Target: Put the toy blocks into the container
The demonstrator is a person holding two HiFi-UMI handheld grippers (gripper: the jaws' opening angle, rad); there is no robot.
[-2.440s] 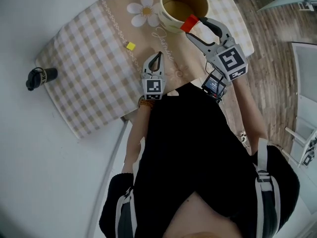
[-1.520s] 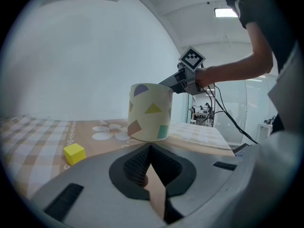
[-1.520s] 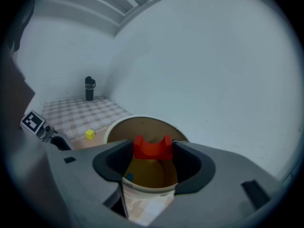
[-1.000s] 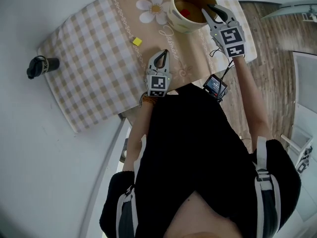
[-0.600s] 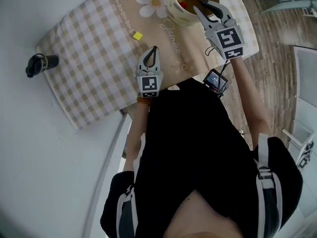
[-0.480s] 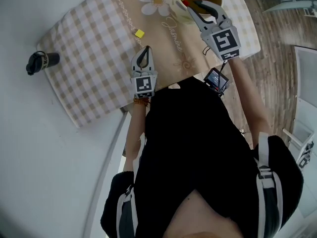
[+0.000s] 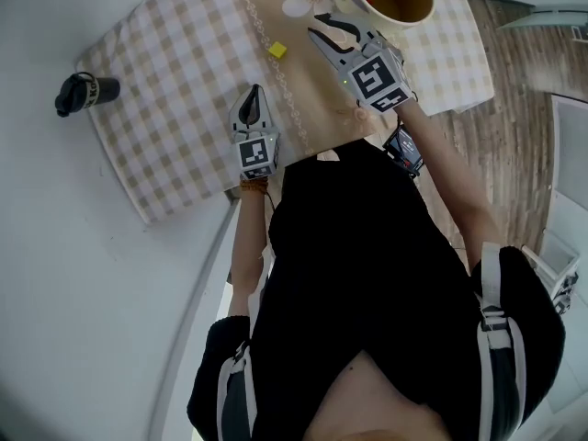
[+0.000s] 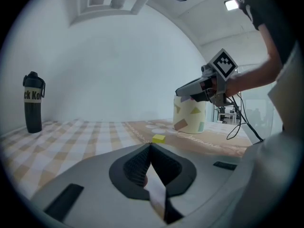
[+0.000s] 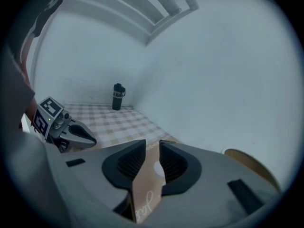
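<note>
Right hand-held gripper, empty and narrowly parted, is held with the yellow block at its 8 o'clock; the block could be knocked away if the jaws are not widened.

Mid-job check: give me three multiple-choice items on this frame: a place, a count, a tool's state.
1. Where is the yellow block? A on the cloth, outside the cup; B in the cup; C on the cup's rim.
2. How many blocks lie on the cloth? A none; B one; C three.
3. The right tool has its jaws: A apart and empty; B shut on a block; C shut on the cup.
Answers: A, it sits on bare cloth; B, only the yellow one shows; A, cloth shows through the gap.
</note>
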